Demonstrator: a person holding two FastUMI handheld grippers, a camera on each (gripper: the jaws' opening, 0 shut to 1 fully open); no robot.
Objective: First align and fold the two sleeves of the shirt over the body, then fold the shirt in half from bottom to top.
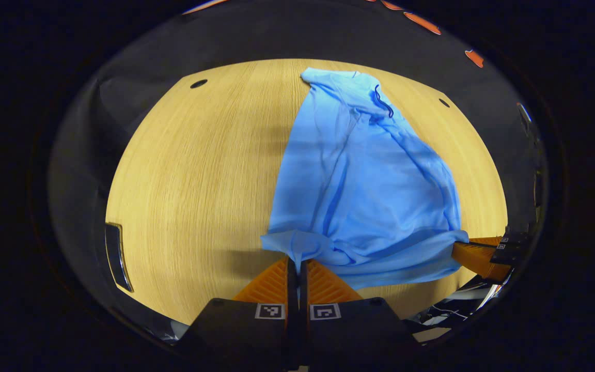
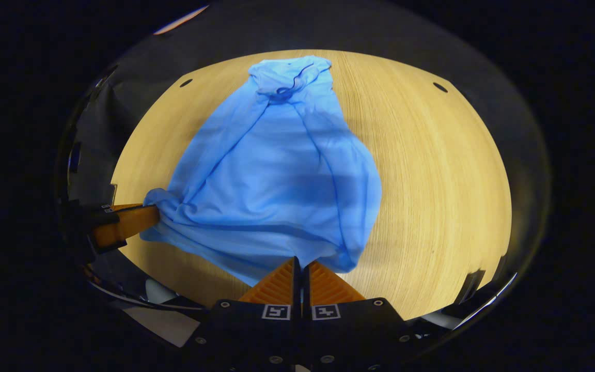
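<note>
- Left gripper (image 1: 296, 261), low in the left gripper view, has its two fingers pressed together on a bunched corner of the blue shirt (image 1: 364, 181) at the hem end nearest the camera.
- Right gripper (image 2: 300, 264), low in the right gripper view, likewise has its fingers closed on the shirt's hem, at the other near corner.
- Each gripper also appears in the other's view: the right one at the right side of the left gripper view (image 1: 475, 253), the left one at the left side of the right gripper view (image 2: 140, 217), both with cloth gathered at the fingertips.
- Between the two grippers the hem runs as a rumpled, sagging band near the table's near edge.
- From there the shirt stretches away across the wooden table (image 1: 199, 170), narrowing toward the collar (image 2: 287, 72), which lies close to the far edge.
- Cloth is wrinkled, with long creases running from hem to collar.
- Two small dark holes (image 2: 186, 82) mark the tabletop near its far corners.
</note>
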